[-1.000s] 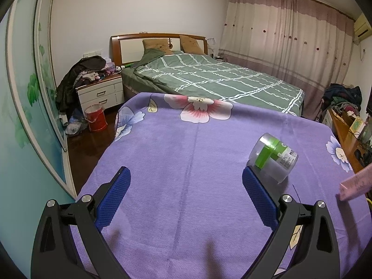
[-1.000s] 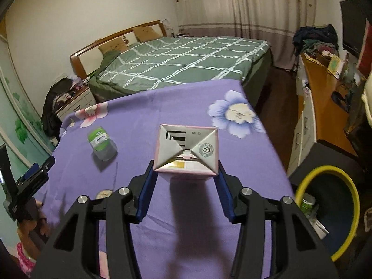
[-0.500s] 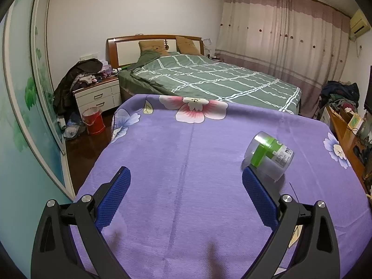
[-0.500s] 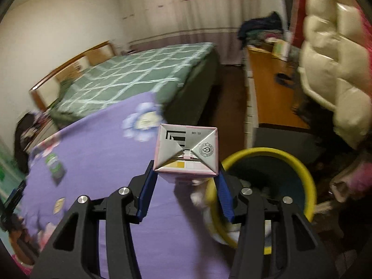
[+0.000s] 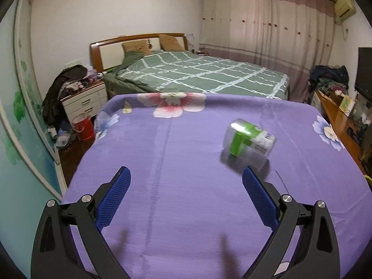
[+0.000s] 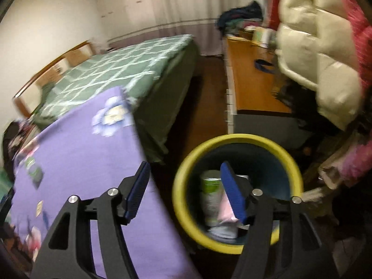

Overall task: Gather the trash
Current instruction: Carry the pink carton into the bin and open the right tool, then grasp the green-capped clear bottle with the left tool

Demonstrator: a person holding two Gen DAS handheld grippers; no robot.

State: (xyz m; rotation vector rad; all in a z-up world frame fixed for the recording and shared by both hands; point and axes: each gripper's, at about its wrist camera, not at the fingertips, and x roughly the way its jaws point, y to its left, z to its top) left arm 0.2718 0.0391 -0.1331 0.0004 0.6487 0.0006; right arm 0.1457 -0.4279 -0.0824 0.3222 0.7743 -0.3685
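Jaws of the right gripper [image 6: 183,179] are opening, empty, above the yellow-rimmed bin [image 6: 183,211] holding the pink carton [image 6: 224,211]; left gripper [image 5: 186,181] gapes wide, empty, plastic jar [image 5: 248,144] just beyond its right pad on the purple bedspread [image 5: 176,162].

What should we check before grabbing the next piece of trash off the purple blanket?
1. Right gripper empty: ok, jaws opening with nothing between them.
2. Pink carton in the yellow-rimmed bin: ok, lying beside a green can.
3. Left gripper ready: ok, open and empty.
4. Next trash found: ok, clear jar with green label lies tipped on the purple blanket.
5. Jar between the left fingers: not ok, it sits ahead, near the right finger.
6. Jar empty: cannot tell.
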